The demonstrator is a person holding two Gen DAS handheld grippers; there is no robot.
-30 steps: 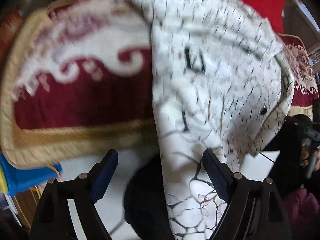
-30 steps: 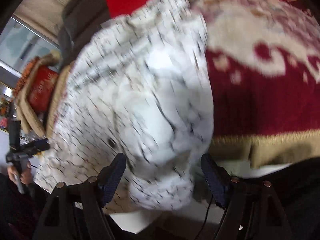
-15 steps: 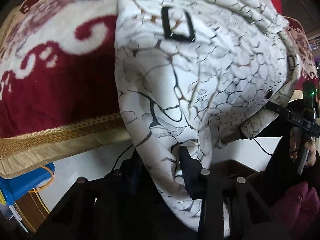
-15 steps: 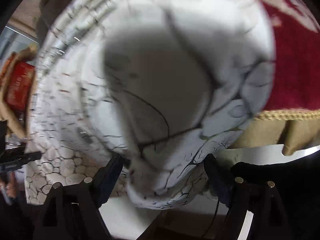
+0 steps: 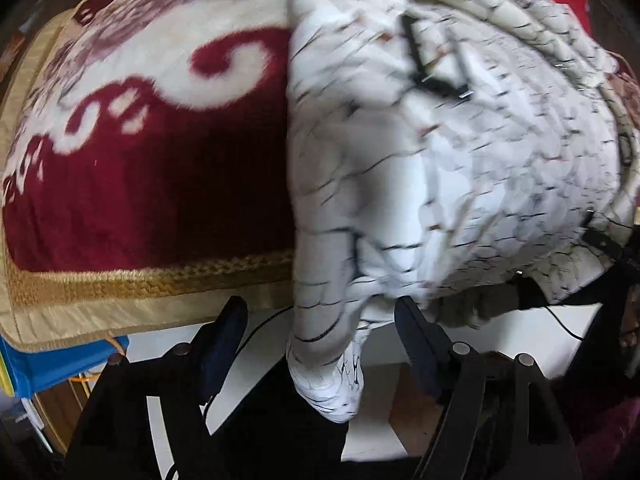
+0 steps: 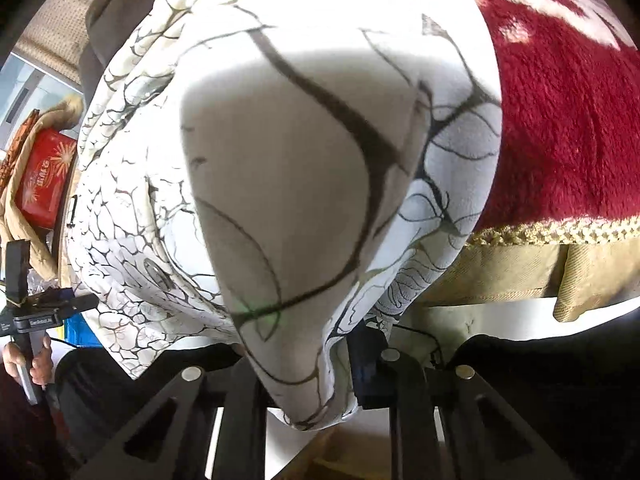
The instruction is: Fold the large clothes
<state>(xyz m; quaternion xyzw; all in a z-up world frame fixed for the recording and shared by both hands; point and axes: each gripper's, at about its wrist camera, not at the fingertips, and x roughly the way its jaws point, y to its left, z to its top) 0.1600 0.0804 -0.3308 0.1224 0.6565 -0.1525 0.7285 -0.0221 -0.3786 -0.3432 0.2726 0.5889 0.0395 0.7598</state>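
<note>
The left wrist view is showing the broad spread of the white crackle-patterned garment (image 5: 460, 152) lying over a red and cream blanket (image 5: 140, 168) with gold trim, plus a blue object (image 5: 52, 364) below the blanket's edge. The right wrist view is showing things the other misses: a red box (image 6: 42, 176) at the far left and a hand (image 6: 30, 360) gripping the other tool's handle.

The left gripper (image 5: 320, 344) is opening, its jaws standing wide, with a hanging fold of the garment between them but not pressed by the pads. The right gripper (image 6: 304, 364) is closing, its jaws nearly together and pinching a drooping fold of the garment.

There is one garment, one blanket, one red box, one blue object and two grippers.
</note>
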